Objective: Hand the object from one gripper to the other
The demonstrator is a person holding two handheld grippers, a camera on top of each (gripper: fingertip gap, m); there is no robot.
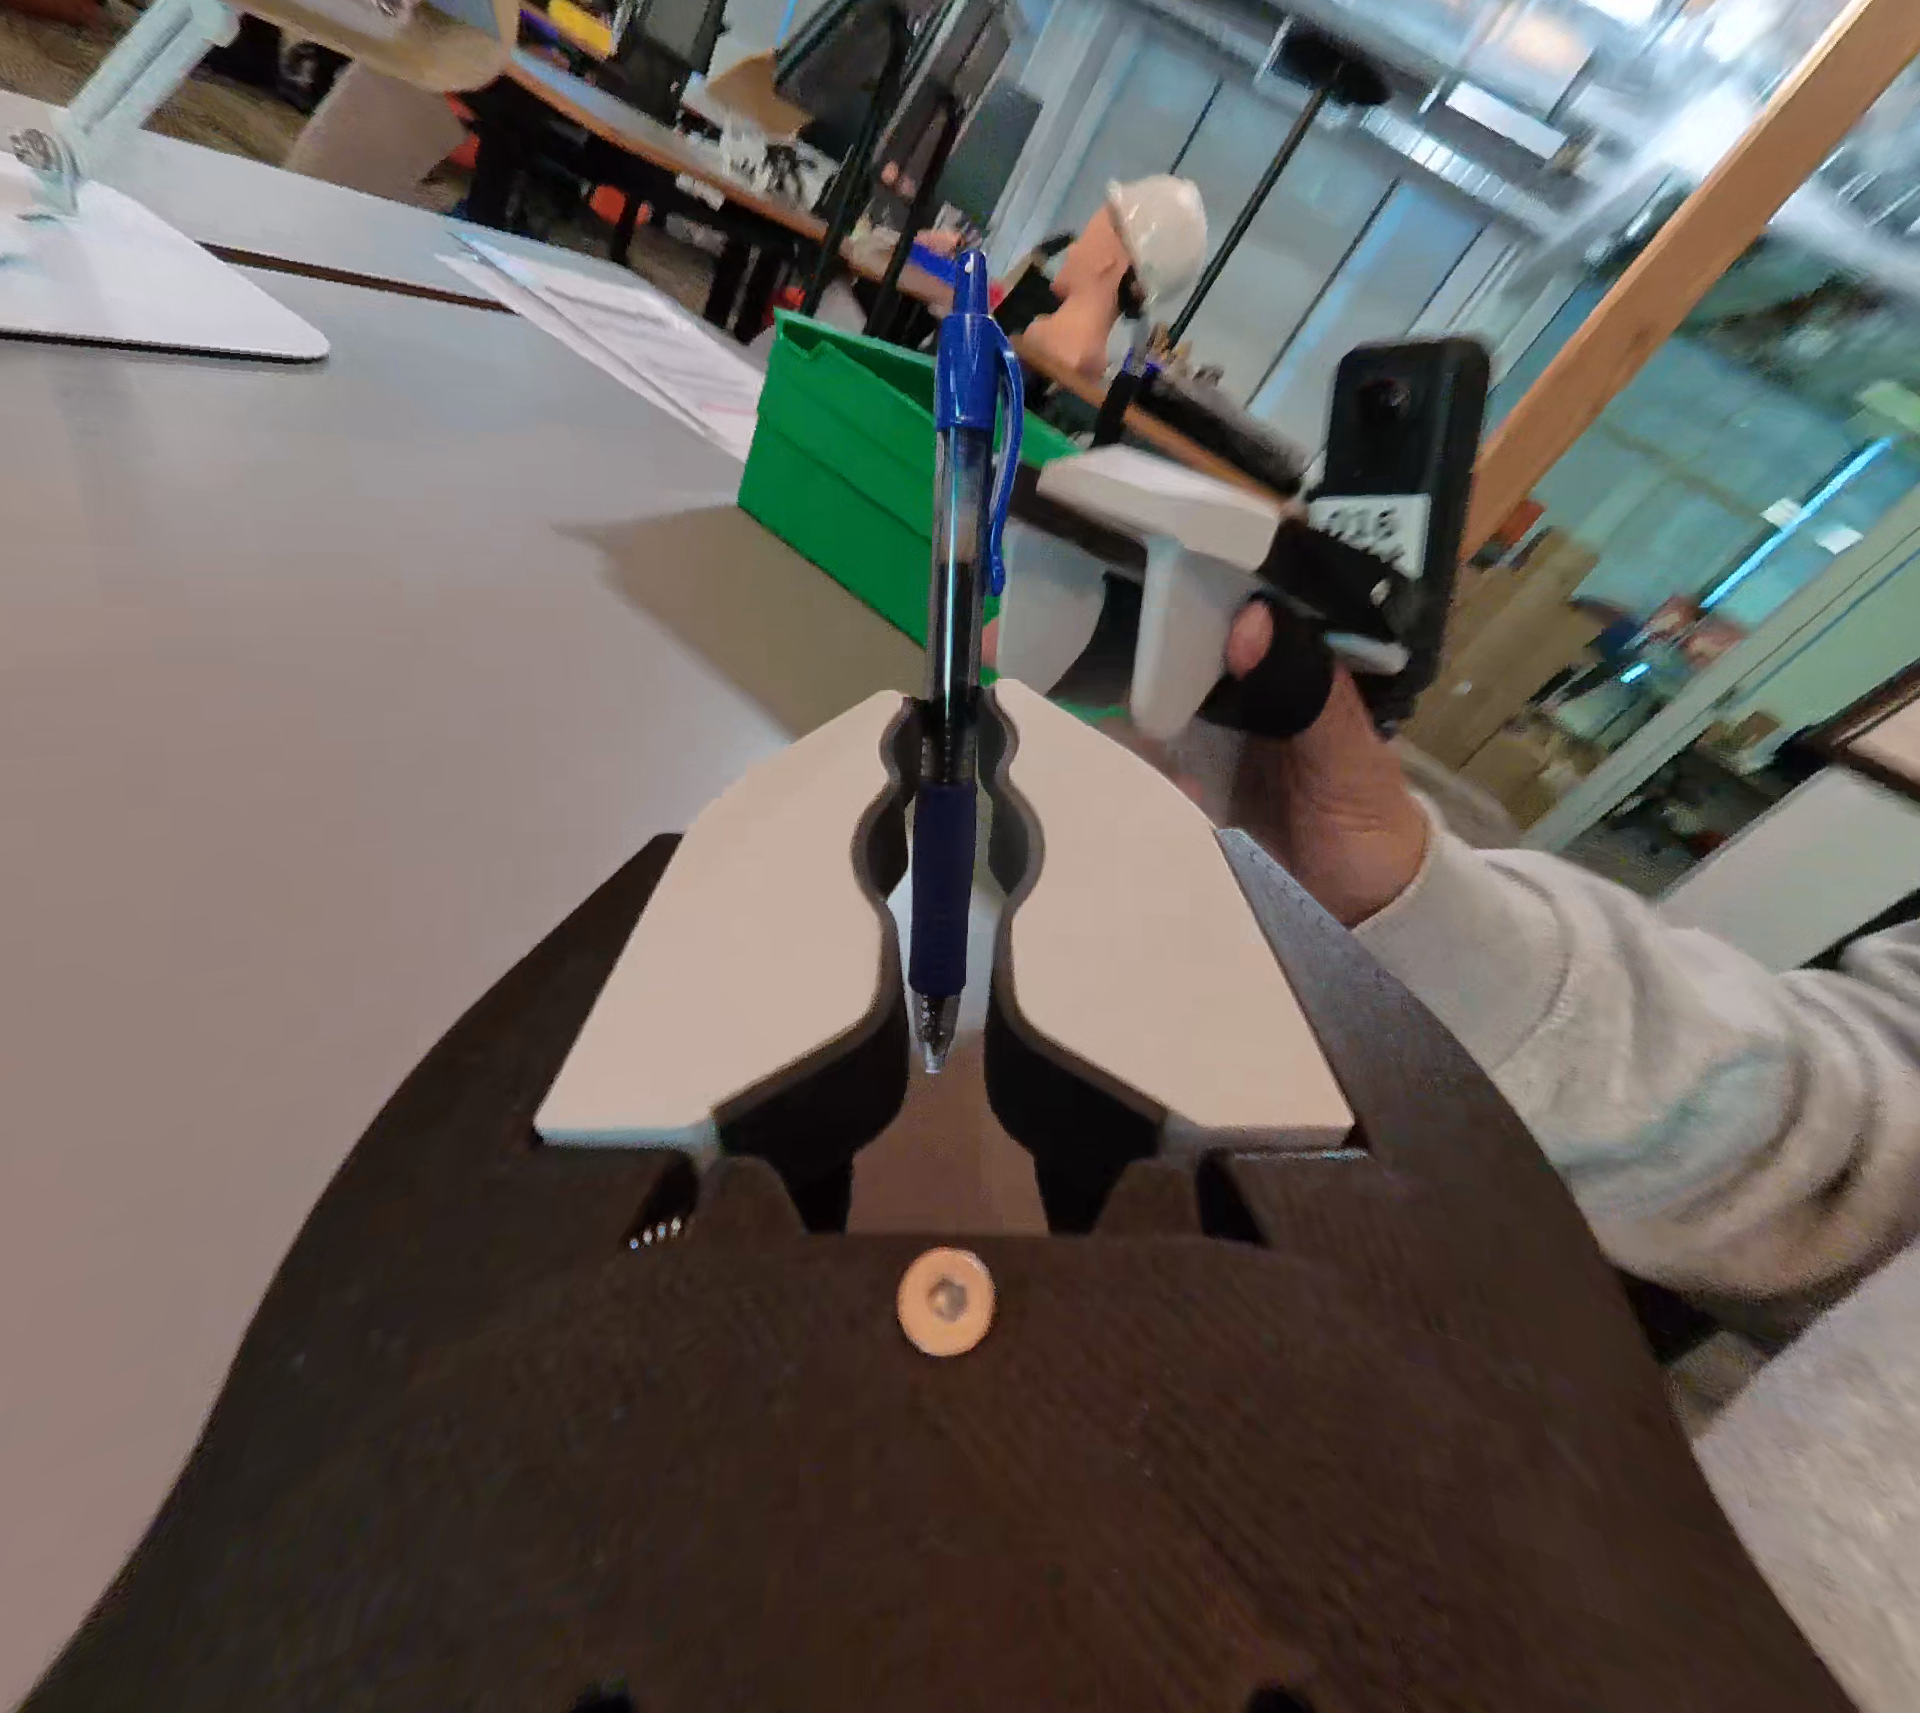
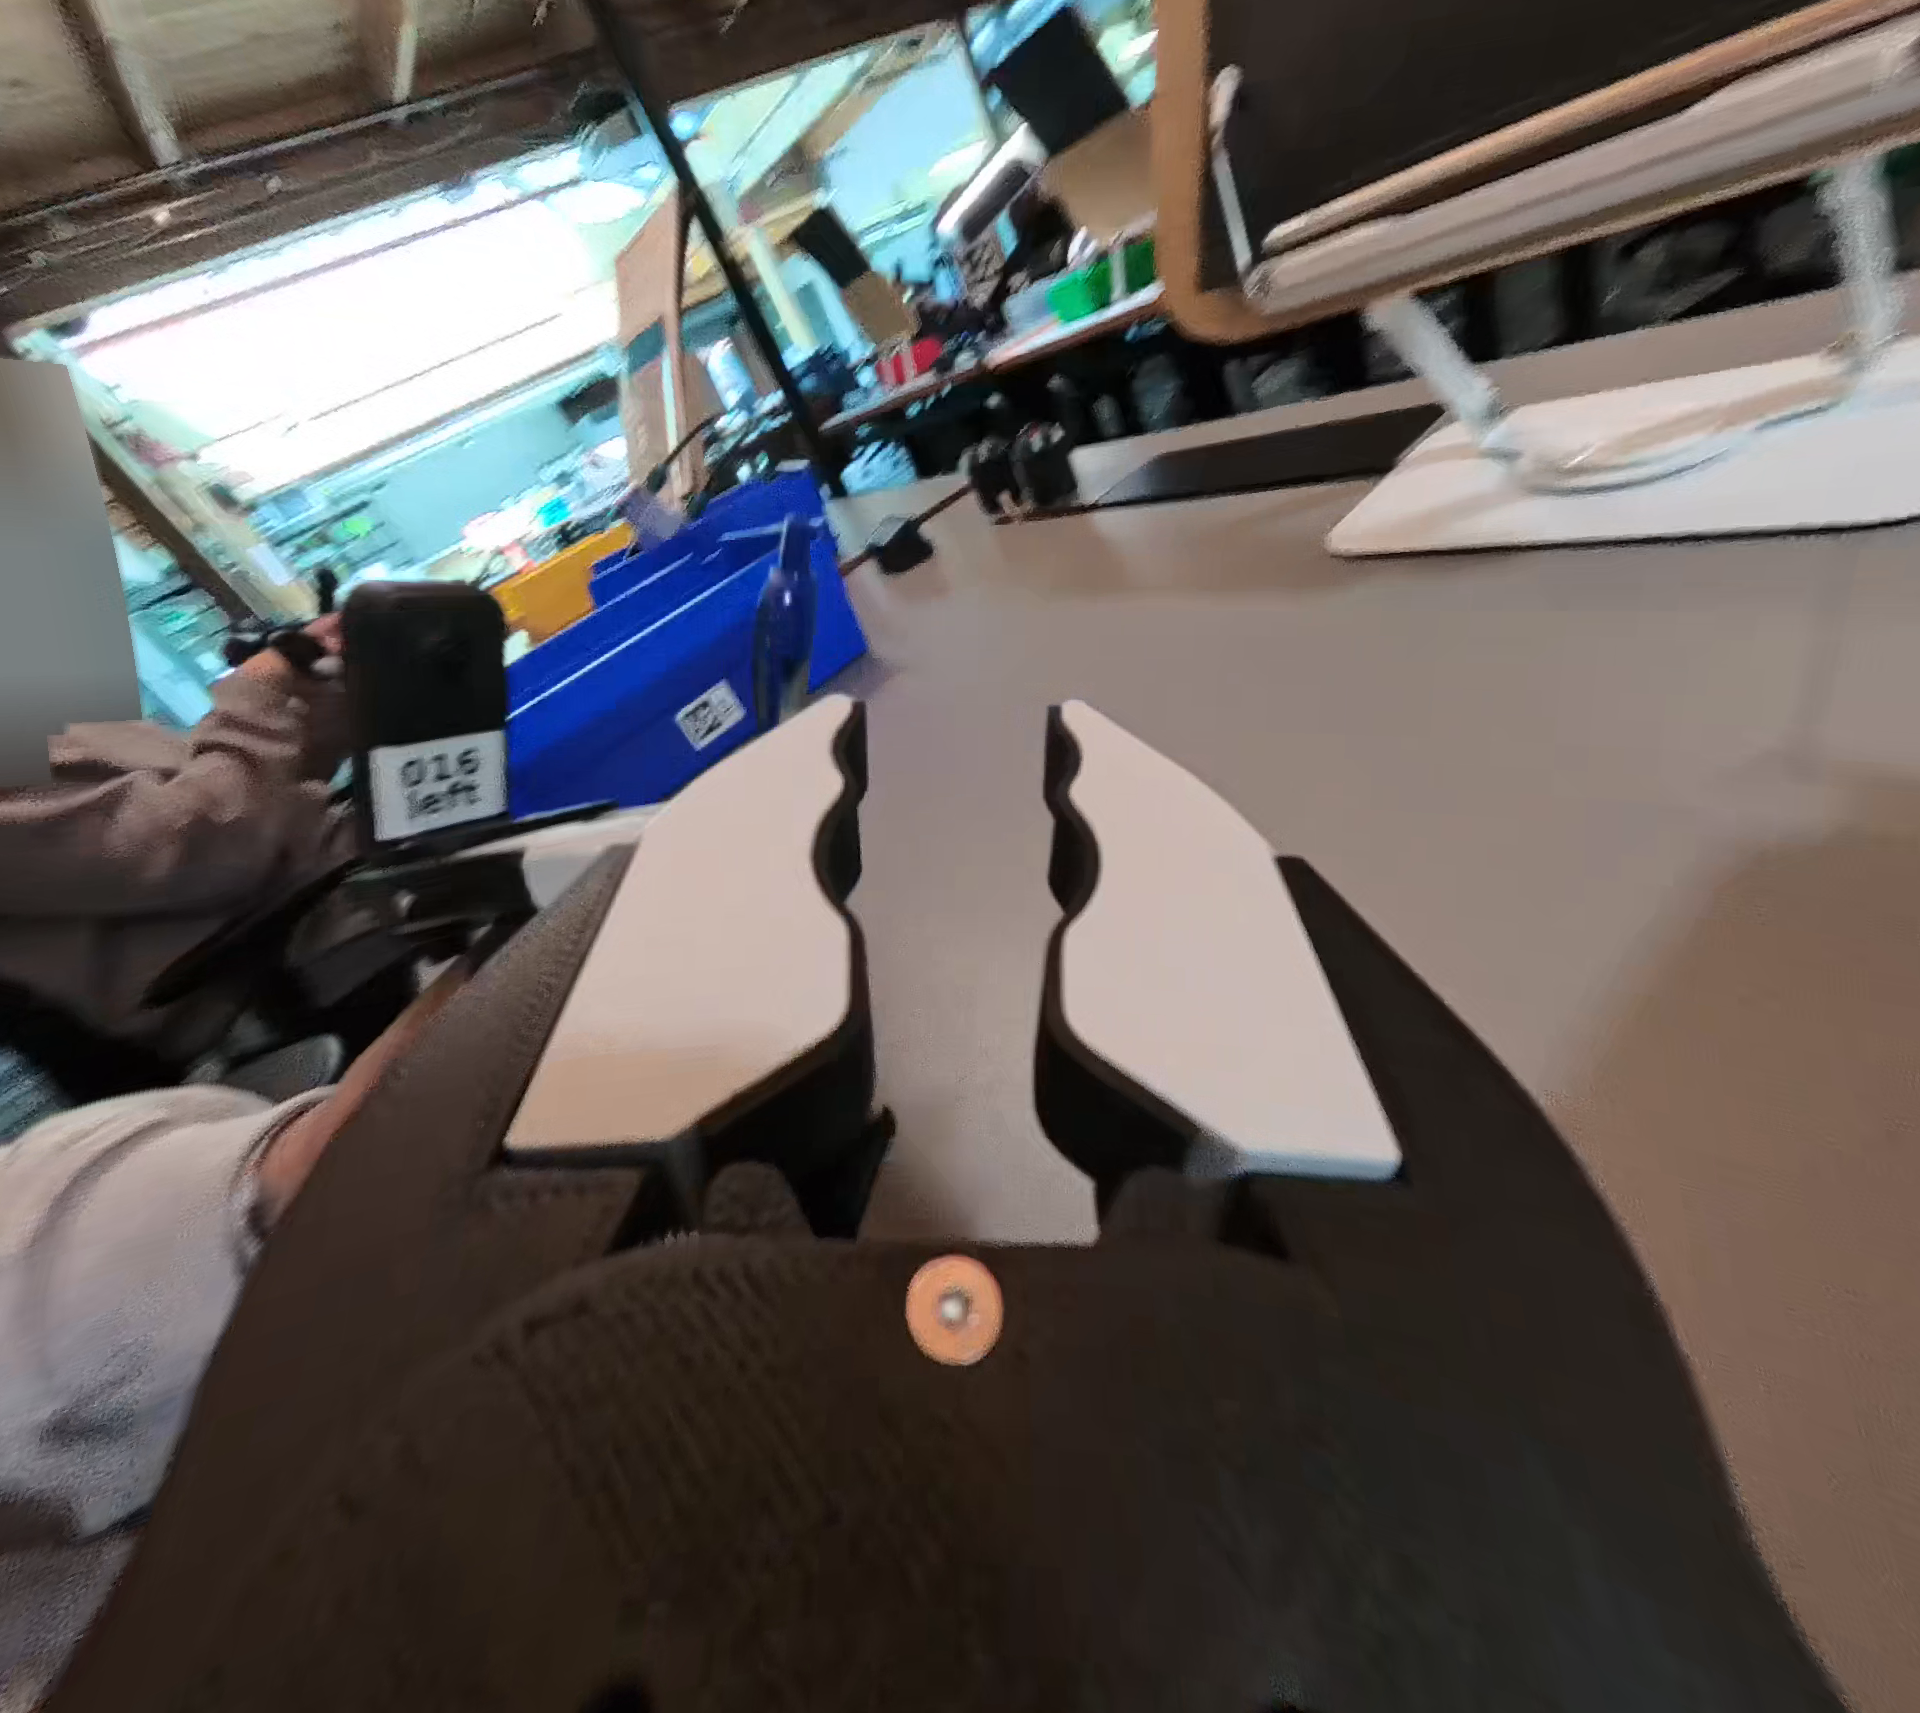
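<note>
My left gripper is shut on a blue click pen. The pen stands upright along the fingers, with its tip down between the pads and its clip end sticking out past the fingertips. My right gripper is open and empty over the grey table. In the left wrist view the right gripper is to the right of the pen, held by a hand, with its fingers pointing toward the pen. In the right wrist view the pen shows blurred just beyond the left fingertip.
A green bin stands on the table behind the pen. Blue bins stand at the table's far left edge. A monitor on a white stand base is at the right. A paper sheet lies on the table. Spacing between my two grippers at the tips: around 7 cm.
</note>
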